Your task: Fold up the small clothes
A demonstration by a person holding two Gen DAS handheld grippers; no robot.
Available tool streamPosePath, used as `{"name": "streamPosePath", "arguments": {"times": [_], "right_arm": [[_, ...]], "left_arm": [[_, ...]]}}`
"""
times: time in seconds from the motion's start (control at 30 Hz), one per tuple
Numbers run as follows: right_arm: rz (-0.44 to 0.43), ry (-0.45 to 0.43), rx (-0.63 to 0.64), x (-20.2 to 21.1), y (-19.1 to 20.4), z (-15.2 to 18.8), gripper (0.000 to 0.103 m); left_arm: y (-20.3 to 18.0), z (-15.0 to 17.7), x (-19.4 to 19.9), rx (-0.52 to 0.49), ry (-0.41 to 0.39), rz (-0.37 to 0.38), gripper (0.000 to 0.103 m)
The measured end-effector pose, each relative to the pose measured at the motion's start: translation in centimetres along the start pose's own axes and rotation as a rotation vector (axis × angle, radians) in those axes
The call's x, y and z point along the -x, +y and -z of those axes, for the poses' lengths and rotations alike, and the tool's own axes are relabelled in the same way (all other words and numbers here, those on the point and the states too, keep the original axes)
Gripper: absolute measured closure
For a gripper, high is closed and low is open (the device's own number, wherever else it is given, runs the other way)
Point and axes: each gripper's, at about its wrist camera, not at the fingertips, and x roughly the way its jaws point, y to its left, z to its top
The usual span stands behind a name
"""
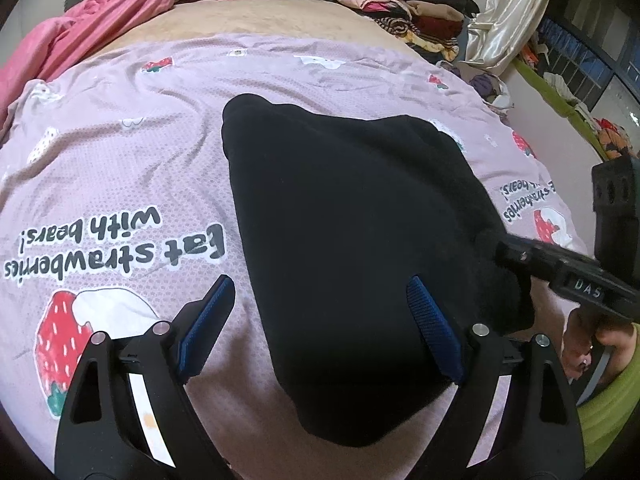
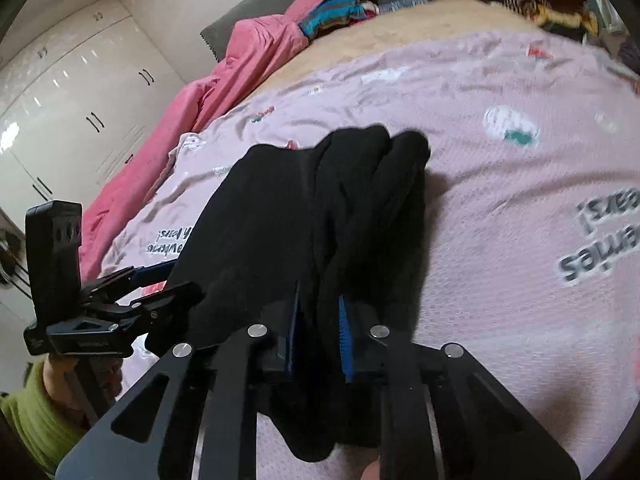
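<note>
A black garment (image 1: 348,248) lies on a pink strawberry-print sheet (image 1: 120,184). My left gripper (image 1: 320,292) is open just above it, its left blue pad (image 1: 208,316) over the sheet and its right pad (image 1: 432,320) over the cloth. My right gripper (image 2: 318,332) is shut on the black garment (image 2: 320,220), pinching a bunched fold between its blue pads and lifting that edge. In the left wrist view the right gripper (image 1: 504,256) reaches in from the right and grips the garment's right edge. In the right wrist view the left gripper (image 2: 160,280) shows at the left.
A pink blanket (image 1: 80,32) lies at the bed's far left. Piles of folded clothes (image 1: 408,4) sit at the far side. A cream curtain (image 1: 508,8) hangs at the right. White wardrobes (image 2: 72,80) stand beyond the bed.
</note>
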Motion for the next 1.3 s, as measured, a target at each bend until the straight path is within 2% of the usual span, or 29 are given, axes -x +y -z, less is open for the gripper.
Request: {"name": "streamPosePath", "arguments": {"times": [0.07, 0.1, 0.13, 0.2, 0.33, 0.4, 0.5, 0.57, 0.73, 1.0, 1.3], "right_arm": [[0.046, 0.001, 0.020, 0.1, 0.0, 0.3, 0.088], [0.084, 0.009, 0.024, -0.1, 0.0, 0.5, 0.083], [0.109, 0.012, 0.025, -0.3, 0.0, 0.8, 0.070], [0.132, 0.001, 0.024, -0.1, 0.2, 1.3, 0.067], [0.184, -0.052, 0.040, 1.7, 1.3, 2.2, 0.039], [0.202, -0.080, 0.055, 2.7, 1.9, 2.8, 0.028], [0.232, -0.124, 0.084, 4.3, 3.2, 3.8, 0.020], [0.256, -0.157, 0.105, 5.5, 4.4, 4.8, 0.011], [0.279, -0.223, 0.126, 7.8, 6.5, 6.8, 0.005], [0.333, -0.268, 0.160, 9.6, 9.5, 10.4, 0.004], [0.387, -0.308, 0.149, 10.0, 10.9, 14.2, 0.004]], "left_arm": [[-0.1, 0.2, 0.2, 0.001, 0.001, 0.017, 0.022], [-0.2, 0.3, 0.2, 0.000, 0.000, 0.019, 0.022], [-0.3, 0.4, 0.2, 0.000, 0.001, 0.015, 0.022], [-0.4, 0.6, 0.3, 0.003, 0.001, 0.014, 0.022], [-0.5, 0.9, 1.2, 0.000, -0.013, 0.008, 0.021], [-0.5, 1.1, 1.7, 0.000, -0.022, 0.007, 0.018], [-0.6, 1.5, 2.7, 0.000, -0.038, 0.010, 0.018], [-0.7, 1.8, 3.5, -0.004, -0.052, 0.008, 0.010], [-0.7, 3.2, 5.8, -0.012, -0.088, -0.011, 0.010], [-0.1, 6.5, 9.2, -0.017, -0.137, -0.025, 0.010], [0.8, 10.7, 11.0, -0.019, -0.171, -0.045, 0.010]]}}
